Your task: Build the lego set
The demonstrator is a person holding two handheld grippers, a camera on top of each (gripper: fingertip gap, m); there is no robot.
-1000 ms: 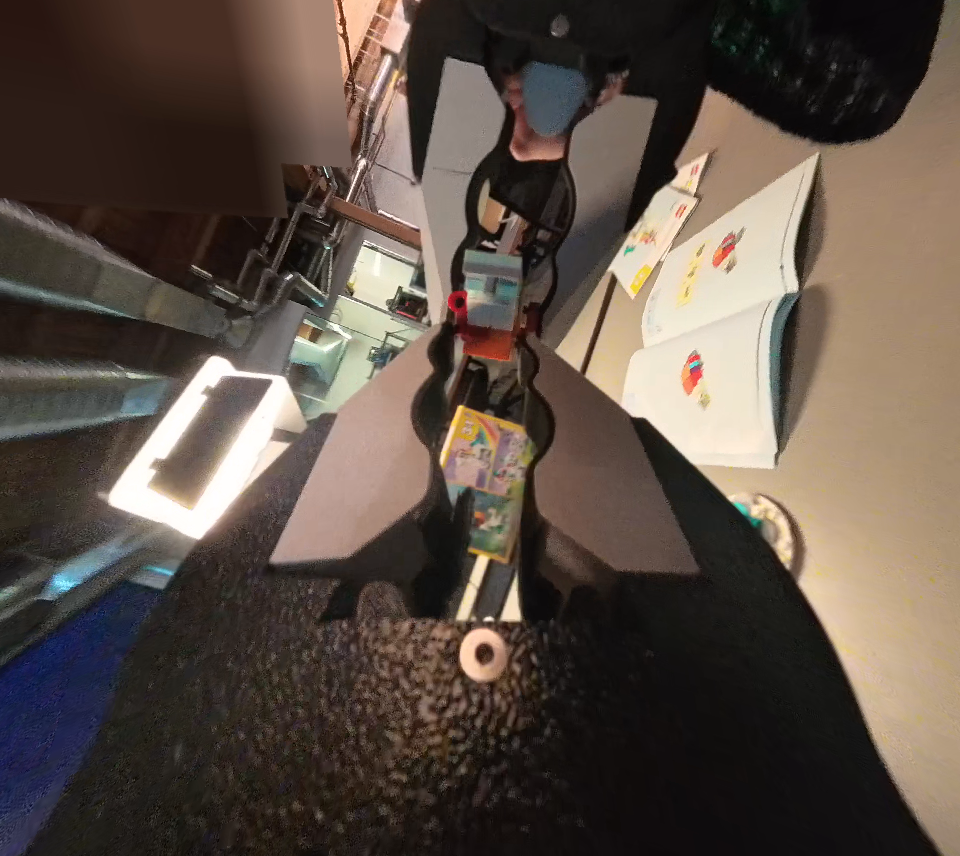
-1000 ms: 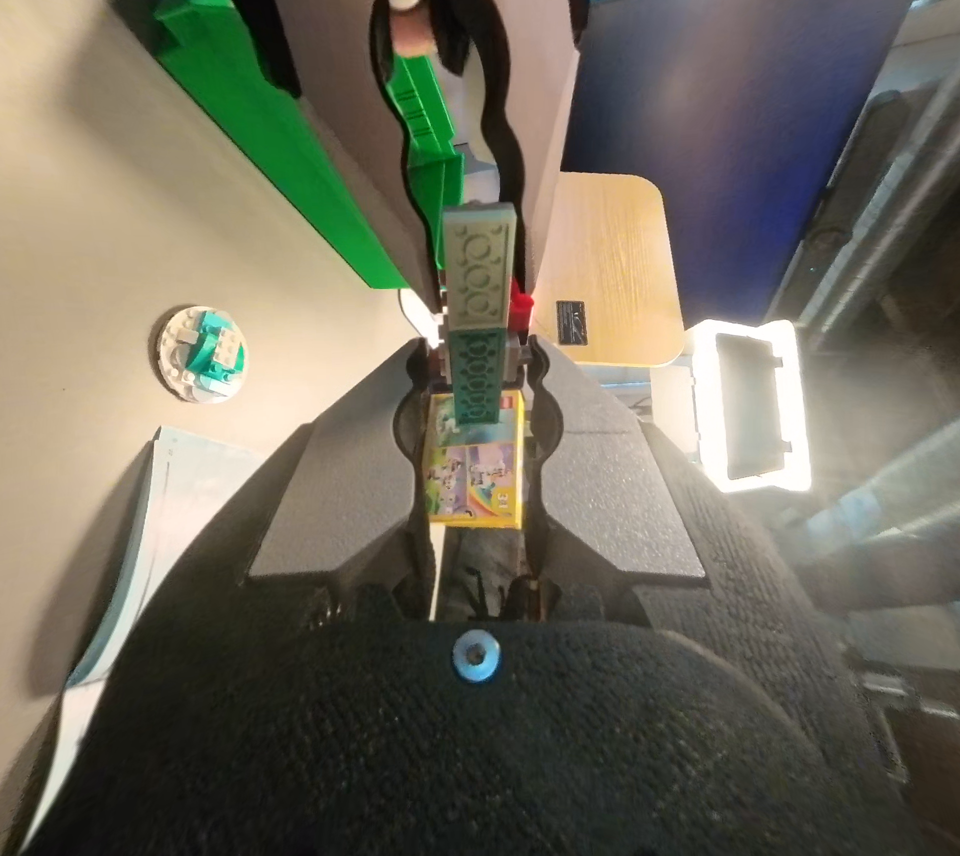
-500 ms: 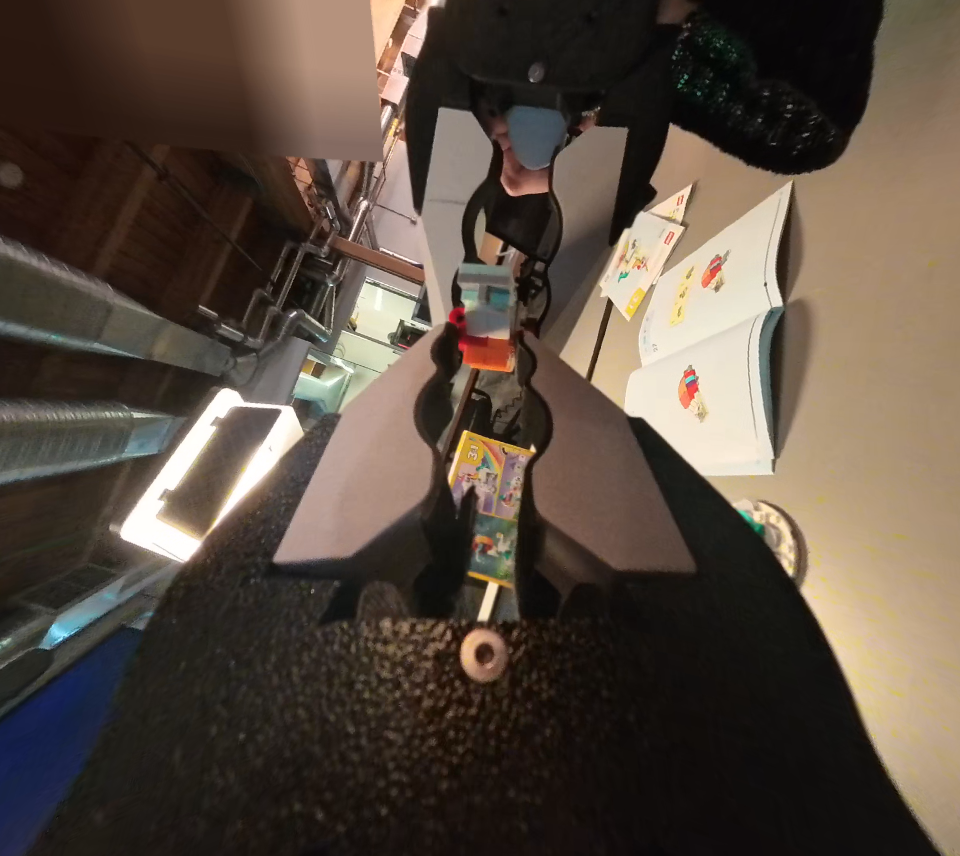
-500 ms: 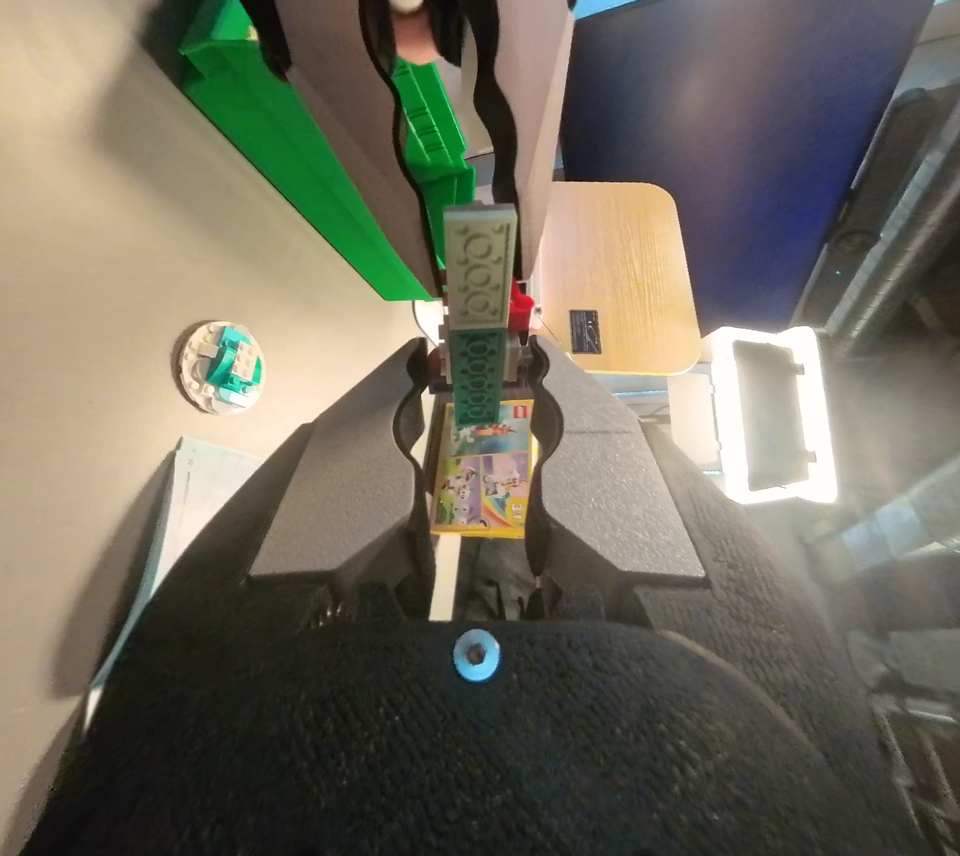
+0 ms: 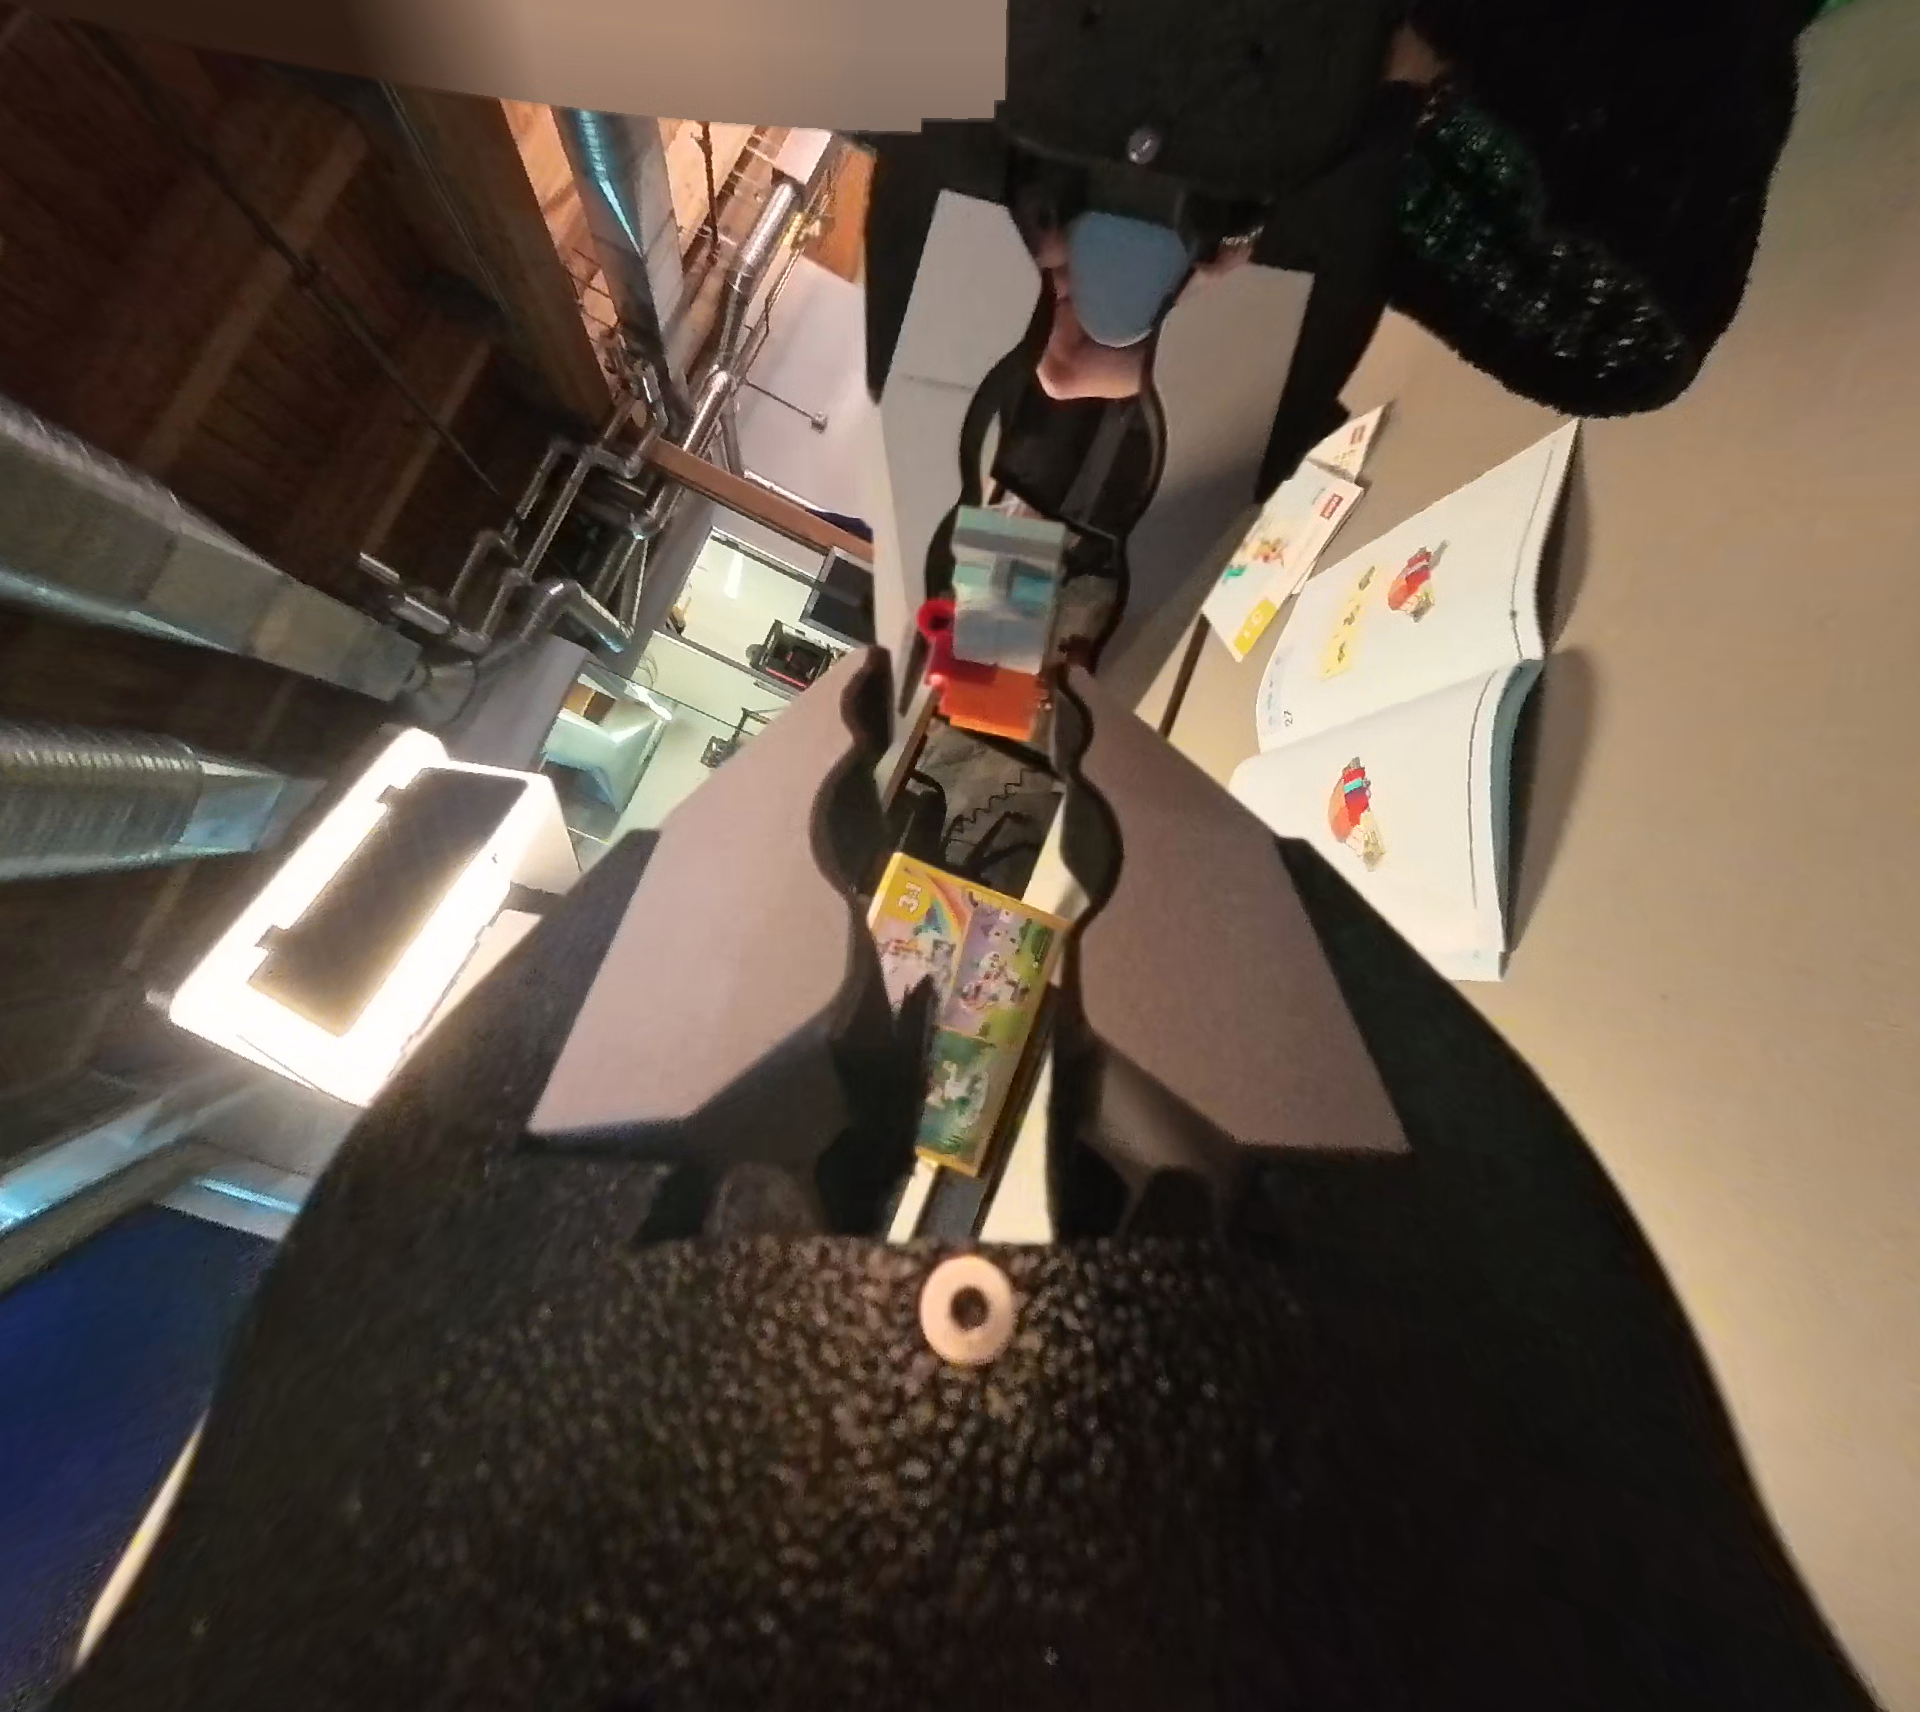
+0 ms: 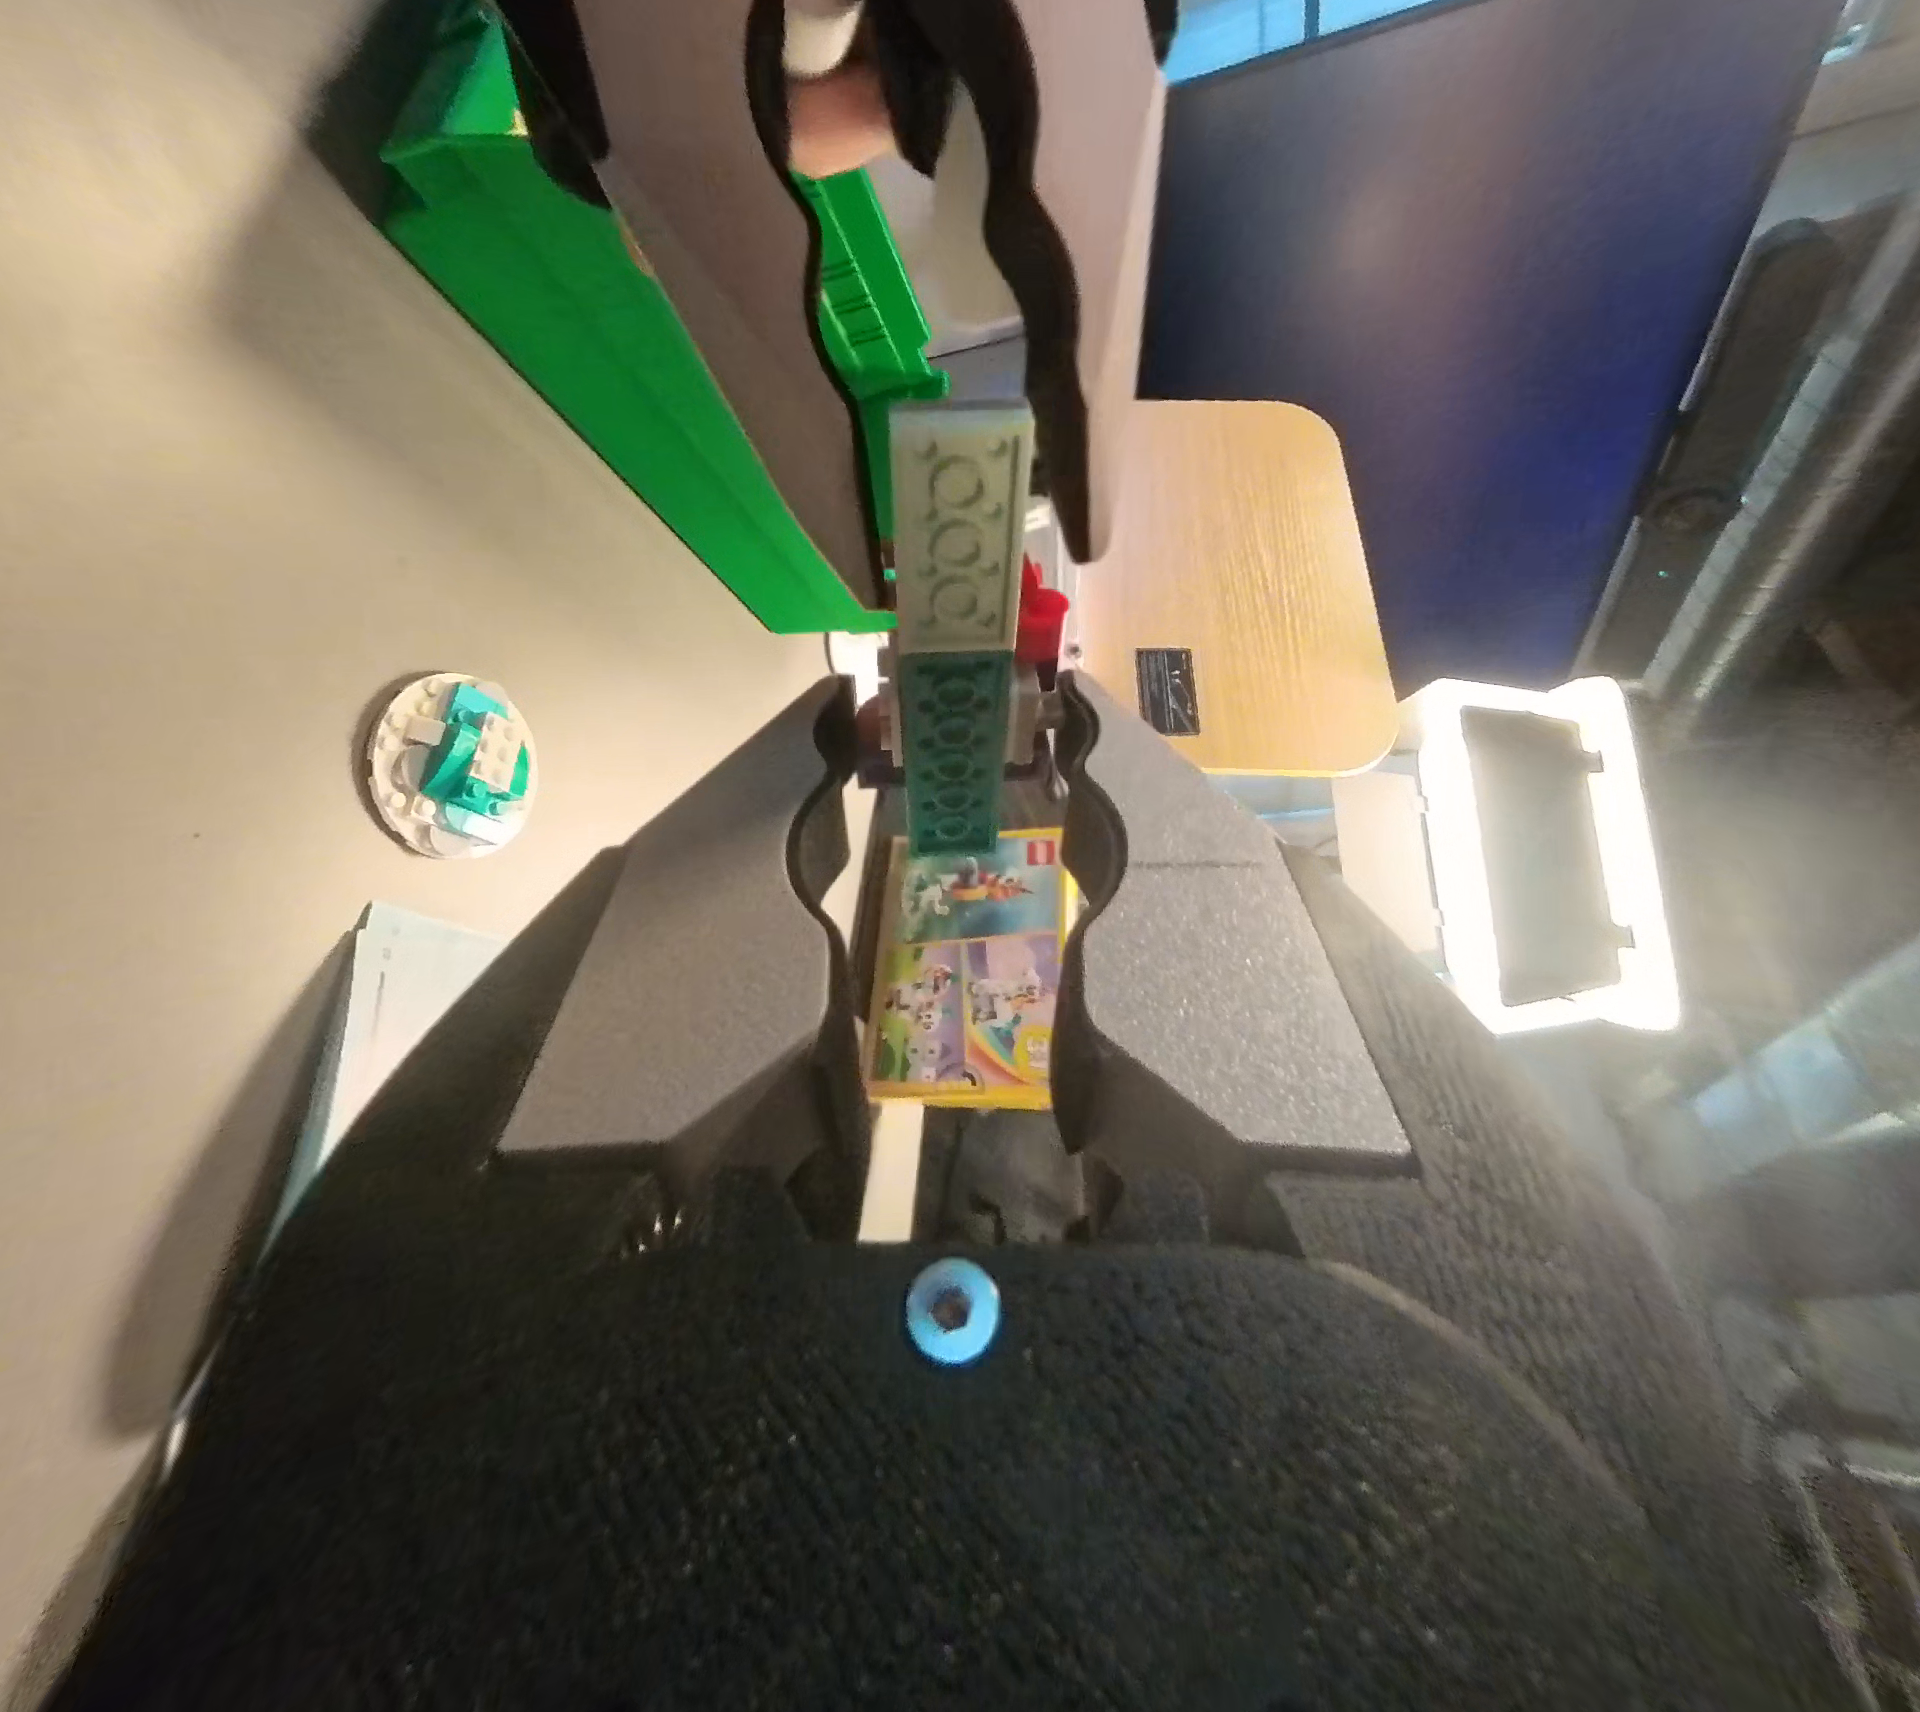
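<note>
Beige tabletop (image 6: 208,436), green bin (image 6: 582,332), open booklet (image 5: 1434,727)

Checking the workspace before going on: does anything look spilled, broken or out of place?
Nothing stands out. Both grippers, left and right, hold the lego model in mid-air; the open instruction booklet and round lego piece lie tidily on the table.

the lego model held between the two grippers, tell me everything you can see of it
The lego model is a small, glossy plastic build held in the air above the table, gripped at opposite ends by the right gripper and the left gripper. The right wrist view shows its underside: a pale sage plate joined end to end with a dark teal plate, tube rings showing. The left wrist view shows light grey and pale blue bricks over an orange base, with a small red piece sticking out sideways.
</note>
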